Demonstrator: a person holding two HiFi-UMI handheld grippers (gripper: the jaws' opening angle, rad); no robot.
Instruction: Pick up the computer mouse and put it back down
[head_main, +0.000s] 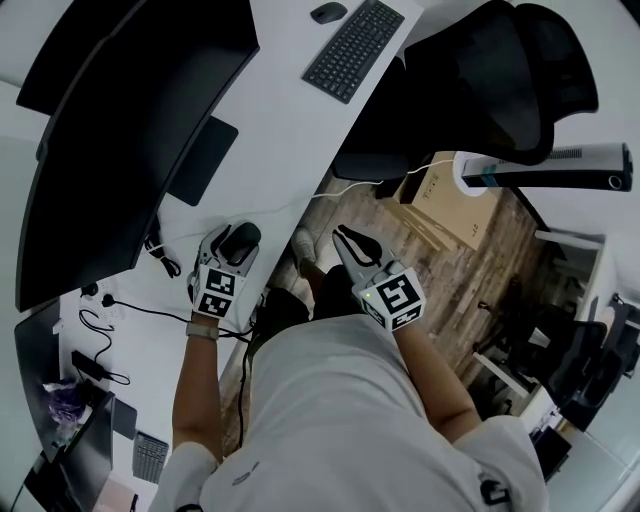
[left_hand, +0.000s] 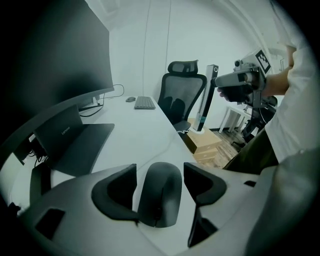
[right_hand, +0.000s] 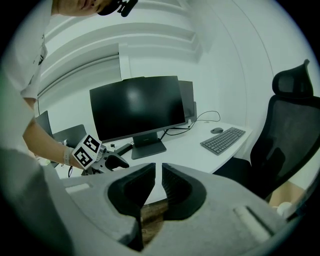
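Two tongs in your hands. Your left gripper (head_main: 232, 246) low over white desk (head_main: 290, 130), near desk edge, jaws wide apart. Black computer mouse (left_hand: 161, 195) sits on desk right between those jaws, not squeezed. Gap shows at right jaw; left jaw very close, cannot tell if touching. Keyboard (head_main: 352, 48) far off along same desk. Your right gripper (right_hand: 158, 172) up in air off desk edge, well apart from mouse, jaws almost together, thin slit only, nothing in it

The grey left gripper (head_main: 236, 246) is held low, jaws apart; the grey right gripper (head_main: 348, 238) is raised, jaws nearly together.
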